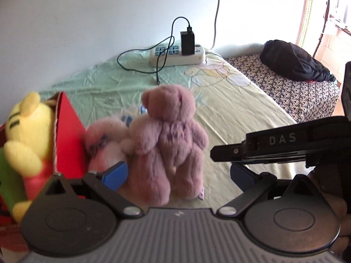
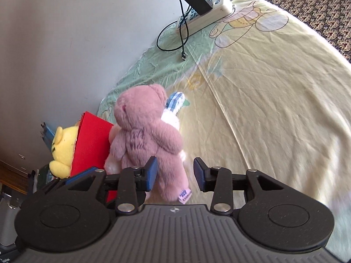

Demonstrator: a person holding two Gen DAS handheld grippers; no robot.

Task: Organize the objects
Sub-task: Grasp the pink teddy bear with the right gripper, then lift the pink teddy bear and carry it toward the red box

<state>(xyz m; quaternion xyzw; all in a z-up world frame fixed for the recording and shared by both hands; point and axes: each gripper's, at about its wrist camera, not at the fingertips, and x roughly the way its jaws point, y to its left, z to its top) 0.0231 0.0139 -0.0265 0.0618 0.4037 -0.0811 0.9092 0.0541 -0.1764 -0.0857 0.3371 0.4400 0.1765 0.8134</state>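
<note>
— Pink bear (image 2: 149, 140) stands on the bed, against the red box (image 2: 94, 142). My right tool (image 2: 175, 174) gapes, left leg between; left tool (image 1: 179, 175) is apart too.
— Close low, evenly.

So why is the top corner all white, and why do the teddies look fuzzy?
Left wrist view: window light washes out the wall; the pink teddy and yellow bear are blurred. Right wrist view: the bedsheet bulges from the fisheye lens.
</note>
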